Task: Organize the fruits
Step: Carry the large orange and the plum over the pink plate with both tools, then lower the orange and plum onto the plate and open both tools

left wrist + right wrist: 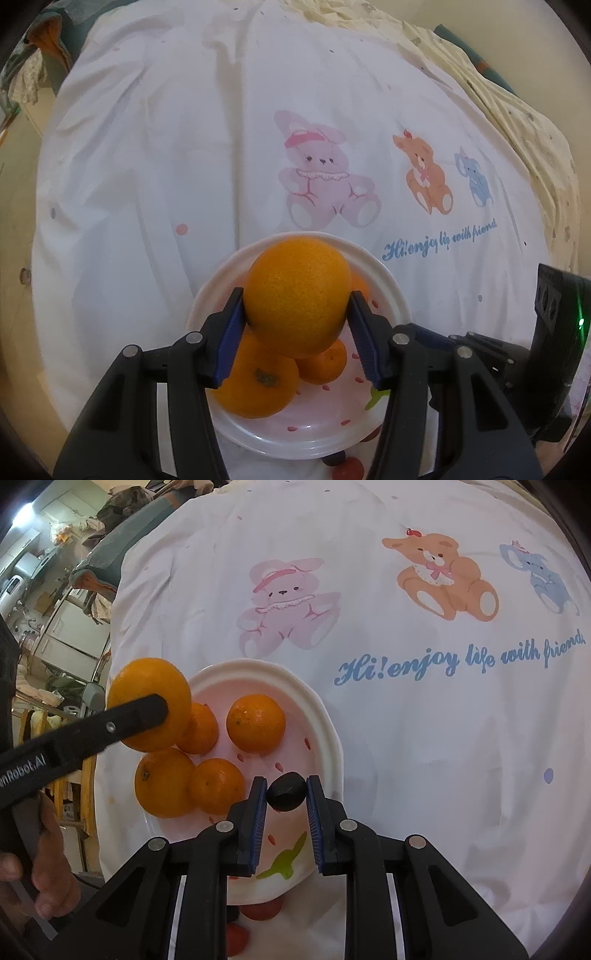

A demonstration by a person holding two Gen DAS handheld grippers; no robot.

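My left gripper (297,314) is shut on a large orange (297,295) and holds it just above a white plate (391,295). Other oranges (255,384) lie on the plate under it. In the right wrist view the same plate (325,731) holds several oranges (255,723), and the held orange (147,698) hangs over its left side in the left gripper (162,709). My right gripper (286,794) is shut on a small dark round fruit (286,792) above the plate's near right part.
The plate sits on a white cloth (406,720) printed with cartoon animals and blue script. Small red fruits (262,910) lie on the cloth by the plate's near edge, also in the left wrist view (347,467). Cluttered furniture (55,590) stands at far left.
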